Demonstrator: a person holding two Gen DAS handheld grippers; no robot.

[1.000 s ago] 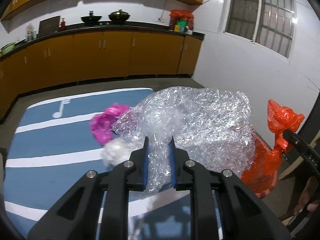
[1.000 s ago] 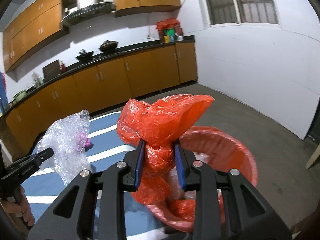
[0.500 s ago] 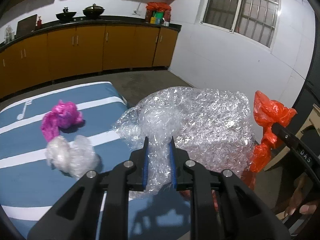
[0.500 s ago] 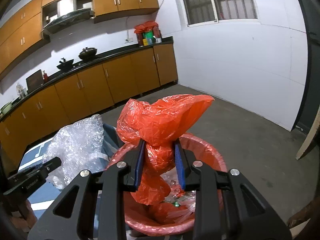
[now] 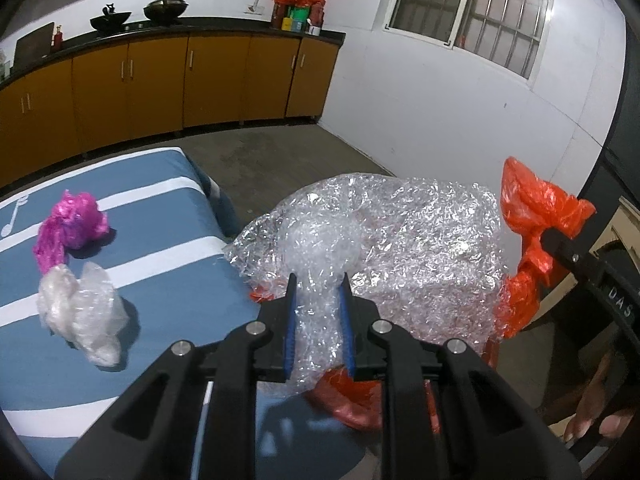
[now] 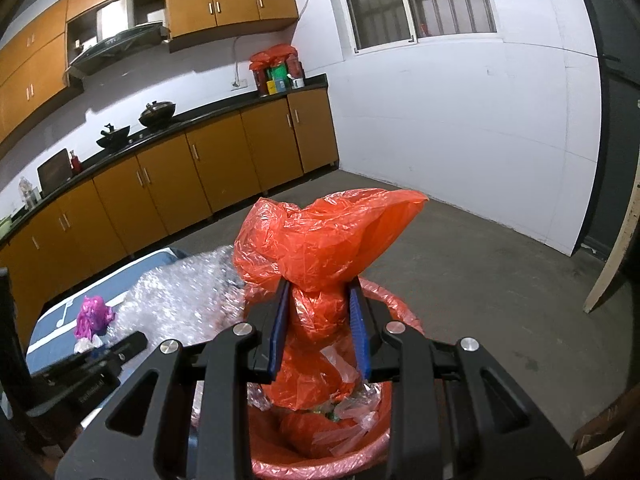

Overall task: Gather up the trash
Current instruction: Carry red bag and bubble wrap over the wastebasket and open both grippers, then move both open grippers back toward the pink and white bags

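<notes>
My left gripper [image 5: 319,284] is shut on a big wad of clear bubble wrap [image 5: 384,240], held off the table's right end over the red-lined bin [image 5: 352,404]. My right gripper [image 6: 320,292] is shut on a bunched edge of the orange bin bag [image 6: 328,240], lifting it above the bin [image 6: 320,452], which holds plastic scraps. The bubble wrap [image 6: 180,300] shows at the left of the bag. A crumpled magenta bag [image 5: 72,224] and a clear plastic wad [image 5: 84,316] lie on the blue striped table [image 5: 160,280].
Orange kitchen cabinets [image 5: 160,80] with pots on the counter run along the far wall. A white wall with a barred window [image 5: 480,20] stands on the right. Bare concrete floor [image 6: 500,280] lies beyond the bin. A pale board [image 6: 612,248] leans at the right edge.
My left gripper has carried the bubble wrap rightward off the table toward the bin. The magenta bag and clear wad have come into view. The right gripper shifted slightly, still holding the bag.
</notes>
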